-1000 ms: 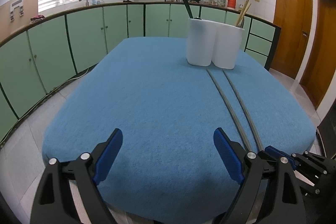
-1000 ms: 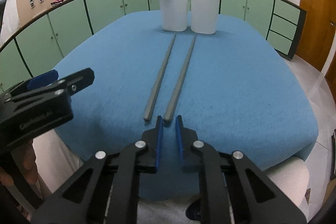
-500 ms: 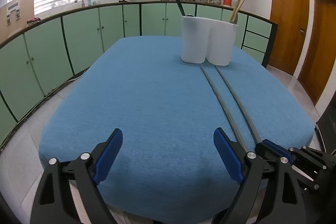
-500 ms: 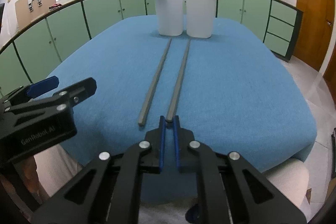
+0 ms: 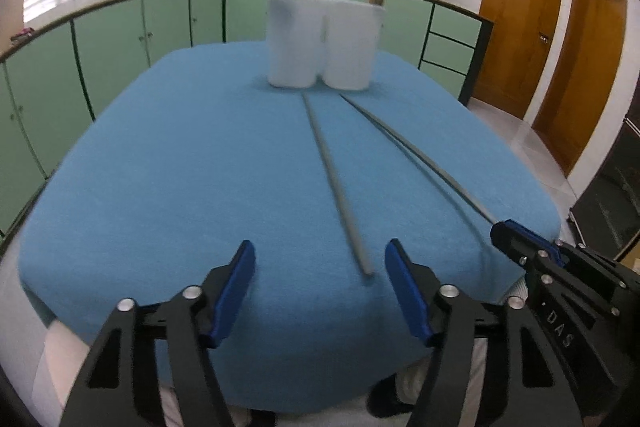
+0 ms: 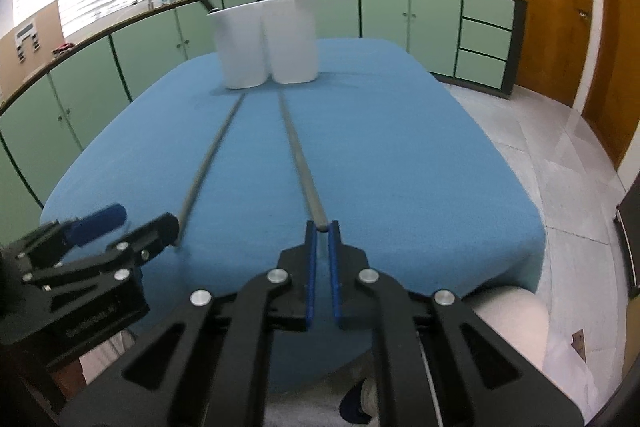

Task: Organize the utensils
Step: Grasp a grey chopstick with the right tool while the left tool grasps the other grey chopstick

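Observation:
Two long grey chopsticks lie on the blue tablecloth [image 5: 180,167], pointing at a white two-part utensil holder [image 5: 325,43] that holds dark and wooden utensils. My right gripper [image 6: 322,227] is shut on the near end of the right chopstick [image 6: 298,163] and lifts that end a little; it also shows in the left wrist view [image 5: 416,155]. My left gripper [image 5: 320,267] is open, with the near end of the left chopstick [image 5: 336,183] between its fingers, nearer the right one. The left chopstick shows in the right wrist view too [image 6: 208,163].
Green cabinets [image 5: 120,39] curve around the table's far and left sides. Wooden doors [image 5: 520,39] stand at the right. The holder [image 6: 266,43] stands at the table's far middle. The table's near edge lies just under both grippers.
My right gripper has shut on the right chopstick's near end and raised it. My left gripper has moved right, over the left chopstick's end, and narrowed.

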`<state>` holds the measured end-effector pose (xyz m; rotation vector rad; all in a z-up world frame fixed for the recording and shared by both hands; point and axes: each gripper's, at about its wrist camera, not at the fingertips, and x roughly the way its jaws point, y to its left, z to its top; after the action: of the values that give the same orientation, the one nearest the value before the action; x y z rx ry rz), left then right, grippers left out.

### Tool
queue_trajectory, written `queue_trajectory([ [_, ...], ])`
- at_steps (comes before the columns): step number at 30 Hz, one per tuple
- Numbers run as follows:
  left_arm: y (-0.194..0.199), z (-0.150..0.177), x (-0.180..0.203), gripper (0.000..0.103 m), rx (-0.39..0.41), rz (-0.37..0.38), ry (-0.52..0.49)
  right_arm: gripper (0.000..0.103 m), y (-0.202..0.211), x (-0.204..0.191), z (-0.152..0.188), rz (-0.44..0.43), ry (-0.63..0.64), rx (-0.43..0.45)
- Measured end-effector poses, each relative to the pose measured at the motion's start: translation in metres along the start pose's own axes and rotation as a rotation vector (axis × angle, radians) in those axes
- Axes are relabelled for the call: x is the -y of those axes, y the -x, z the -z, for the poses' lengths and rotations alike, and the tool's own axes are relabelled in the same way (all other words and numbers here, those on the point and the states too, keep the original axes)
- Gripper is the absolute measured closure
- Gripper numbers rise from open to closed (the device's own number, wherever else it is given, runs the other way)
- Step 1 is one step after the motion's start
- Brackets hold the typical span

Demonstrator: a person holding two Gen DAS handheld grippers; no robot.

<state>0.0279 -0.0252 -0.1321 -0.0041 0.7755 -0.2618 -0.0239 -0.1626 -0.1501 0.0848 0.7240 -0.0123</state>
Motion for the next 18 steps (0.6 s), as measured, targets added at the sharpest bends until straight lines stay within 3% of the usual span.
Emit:
queue_trajectory([
  [8,-0.009,-0.001,0.02,0.065,-0.003,-0.015,-0.005,0.103,-0.001,0.008,0.003,-0.037,-0.005,-0.003],
  [11,-0.01,0.0,0.025,0.067,-0.003,-0.015,-0.014,0.103,-0.001,0.011,0.005,-0.066,-0.021,-0.015],
  [15,-0.012,0.0,0.028,0.069,0.004,-0.025,-0.012,0.097,0.0,0.015,0.005,-0.083,-0.031,-0.013],
  [18,-0.011,0.004,0.029,0.081,0.013,-0.04,-0.002,0.091,-0.005,0.017,0.006,-0.095,-0.022,-0.026],
])
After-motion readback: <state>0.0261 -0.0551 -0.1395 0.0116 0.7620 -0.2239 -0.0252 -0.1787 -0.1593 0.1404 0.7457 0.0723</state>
